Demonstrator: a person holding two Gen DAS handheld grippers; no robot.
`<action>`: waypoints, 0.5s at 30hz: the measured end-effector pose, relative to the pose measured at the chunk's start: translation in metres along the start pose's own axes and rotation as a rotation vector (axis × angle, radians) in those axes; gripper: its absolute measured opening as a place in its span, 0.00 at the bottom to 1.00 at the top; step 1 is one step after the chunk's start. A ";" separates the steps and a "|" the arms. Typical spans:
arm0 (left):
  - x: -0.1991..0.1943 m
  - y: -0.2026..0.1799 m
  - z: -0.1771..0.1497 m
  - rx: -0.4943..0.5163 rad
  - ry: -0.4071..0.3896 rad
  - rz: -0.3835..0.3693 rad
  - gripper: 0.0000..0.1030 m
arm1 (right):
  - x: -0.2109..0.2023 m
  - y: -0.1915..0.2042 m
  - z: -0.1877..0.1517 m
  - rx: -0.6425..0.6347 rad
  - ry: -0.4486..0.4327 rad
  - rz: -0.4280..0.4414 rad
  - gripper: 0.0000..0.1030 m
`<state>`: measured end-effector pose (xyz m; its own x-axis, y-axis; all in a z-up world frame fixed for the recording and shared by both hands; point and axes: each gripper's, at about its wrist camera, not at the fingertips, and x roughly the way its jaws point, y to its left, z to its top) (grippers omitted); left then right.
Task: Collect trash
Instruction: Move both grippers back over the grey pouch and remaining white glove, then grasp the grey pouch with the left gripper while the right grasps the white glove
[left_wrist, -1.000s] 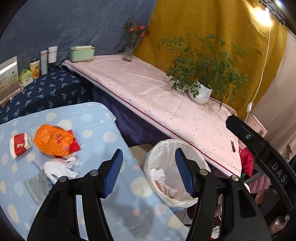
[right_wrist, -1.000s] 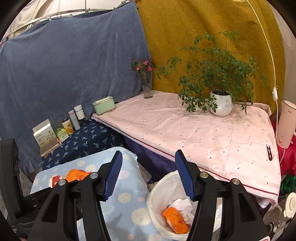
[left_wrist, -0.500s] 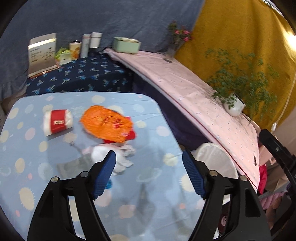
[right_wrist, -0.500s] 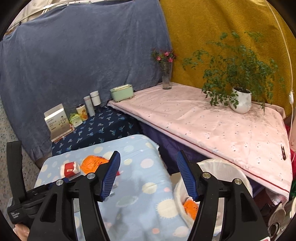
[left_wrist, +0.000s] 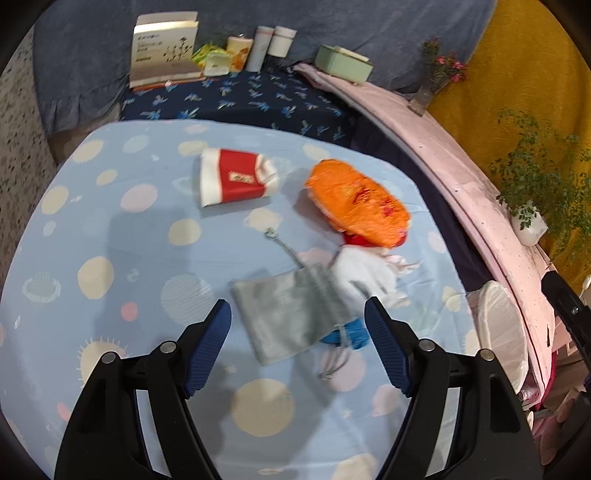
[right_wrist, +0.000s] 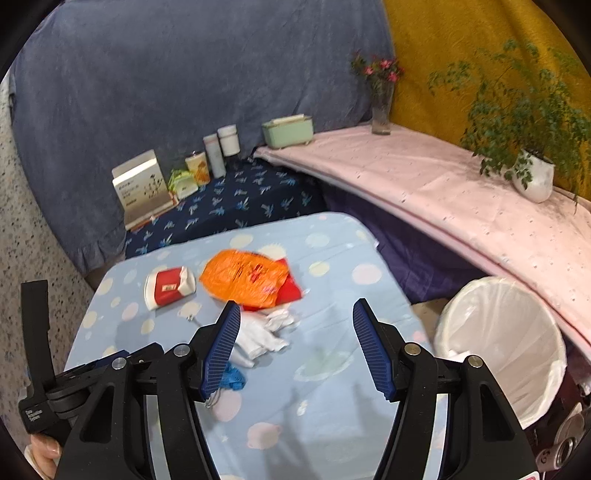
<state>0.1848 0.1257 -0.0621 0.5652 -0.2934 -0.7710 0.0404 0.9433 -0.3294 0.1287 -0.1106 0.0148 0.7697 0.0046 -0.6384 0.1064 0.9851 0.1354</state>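
Note:
On the light blue dotted table (left_wrist: 110, 229) lie a crushed red-and-white paper cup (left_wrist: 236, 181), an orange plastic bag (left_wrist: 356, 201) over a red wrapper, crumpled white tissue (left_wrist: 364, 275), a grey drawstring pouch (left_wrist: 290, 317) and a small blue scrap (left_wrist: 351, 338). My left gripper (left_wrist: 297, 349) is open and empty, just above the pouch. My right gripper (right_wrist: 295, 347) is open and empty, over the table near the tissue (right_wrist: 262, 334). The cup (right_wrist: 168, 286) and orange bag (right_wrist: 243, 278) lie beyond it. The white-lined trash bin (right_wrist: 506, 343) stands at the table's right edge.
A dark blue patterned shelf (right_wrist: 236, 199) behind the table holds a box (right_wrist: 142, 186), bottles and a can. A long pink-covered ledge (right_wrist: 443, 192) carries a green box (right_wrist: 288, 129), a flower vase (right_wrist: 380, 107) and a potted plant (right_wrist: 532, 173).
Both grippers swung left, away from the trash bin and toward the table. The left one now hangs over the pouch and tissue. Both stayed open.

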 end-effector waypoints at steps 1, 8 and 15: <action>0.004 0.007 -0.001 -0.011 0.010 0.001 0.69 | 0.007 0.004 -0.003 -0.002 0.014 0.005 0.59; 0.033 0.031 -0.009 -0.043 0.076 0.003 0.69 | 0.053 0.027 -0.023 -0.010 0.102 0.020 0.59; 0.059 0.029 -0.011 -0.030 0.111 -0.017 0.55 | 0.082 0.038 -0.032 -0.019 0.154 0.018 0.59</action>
<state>0.2105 0.1338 -0.1231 0.4695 -0.3268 -0.8202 0.0241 0.9334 -0.3581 0.1759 -0.0669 -0.0570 0.6652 0.0471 -0.7452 0.0807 0.9876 0.1345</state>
